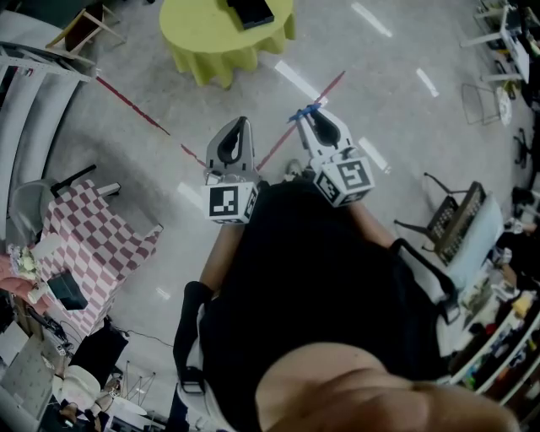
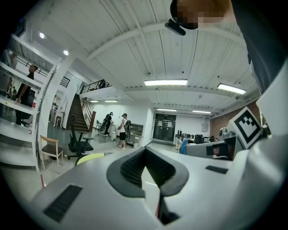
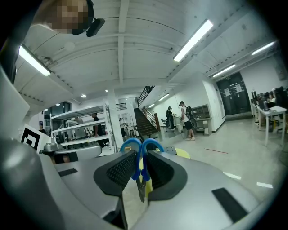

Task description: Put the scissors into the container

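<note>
- The right gripper (image 3: 141, 156) has its jaws closed on the scissors (image 3: 137, 167), with the ribbed pads pressing on the blue handles from either side.
- The two blue handle loops stick out past the far tips of the jaws, and the metal blades run back towards the near end, down the slot between the pads.
- In the head view the right gripper (image 1: 307, 116) is held out in front of the person's dark shirt, and a bit of the scissors' blue (image 1: 309, 109) shows at its far tip.
- The left gripper (image 2: 145, 155) has its jaws drawn together at the tips, with only floor showing through the slot.
- In the head view the left gripper (image 1: 242, 126) sits just left of the right one, the two well above the floor.
- A round tabletop under a yellow-green cloth (image 1: 202, 34) stands far ahead, with a dark object (image 1: 251, 12) on it.
</note>
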Demonstrator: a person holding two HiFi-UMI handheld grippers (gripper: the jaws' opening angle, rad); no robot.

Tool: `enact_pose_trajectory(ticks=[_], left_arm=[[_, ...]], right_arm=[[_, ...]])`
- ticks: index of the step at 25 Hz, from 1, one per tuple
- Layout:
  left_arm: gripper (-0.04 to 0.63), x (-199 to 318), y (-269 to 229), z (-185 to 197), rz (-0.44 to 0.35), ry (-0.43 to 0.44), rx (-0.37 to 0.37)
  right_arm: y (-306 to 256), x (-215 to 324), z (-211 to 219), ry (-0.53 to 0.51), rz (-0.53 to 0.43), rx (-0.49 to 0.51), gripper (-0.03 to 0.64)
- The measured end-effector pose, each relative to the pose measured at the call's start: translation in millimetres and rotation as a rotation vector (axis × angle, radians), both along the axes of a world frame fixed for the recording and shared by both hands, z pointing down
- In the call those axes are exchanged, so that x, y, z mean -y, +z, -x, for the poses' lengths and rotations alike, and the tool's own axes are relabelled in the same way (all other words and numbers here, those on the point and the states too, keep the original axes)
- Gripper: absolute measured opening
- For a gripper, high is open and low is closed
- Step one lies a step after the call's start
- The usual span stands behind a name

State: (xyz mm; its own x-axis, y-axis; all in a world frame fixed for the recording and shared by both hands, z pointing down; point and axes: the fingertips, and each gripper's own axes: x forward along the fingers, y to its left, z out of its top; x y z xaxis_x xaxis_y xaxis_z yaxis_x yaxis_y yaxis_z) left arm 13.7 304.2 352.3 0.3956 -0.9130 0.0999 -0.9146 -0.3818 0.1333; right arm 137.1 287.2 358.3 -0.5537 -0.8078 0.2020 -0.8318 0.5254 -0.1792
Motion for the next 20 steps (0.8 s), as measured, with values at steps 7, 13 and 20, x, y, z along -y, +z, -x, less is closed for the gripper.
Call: enact_pose_trajectory(ticks=[7,13,20], left_arm=[[-0.003,0.7,4.1,18.5,0.013,0.025,-0.022],[-0.003,-2.2,13.9,42.9,0.03,0.052,-0.025],[-0.003,1.1,15.3,54.9,0.033,0.073,-0.048]], right_arm=[[1.9,-1.0,16.7,0.034,0.003,-0.013,0.08],[3.9,-2.6,32.6,0.074,-0.003,-0.012,0.08],[3.9,-0.9,41.2,0.105,-0.005,-0.019,0.08]])
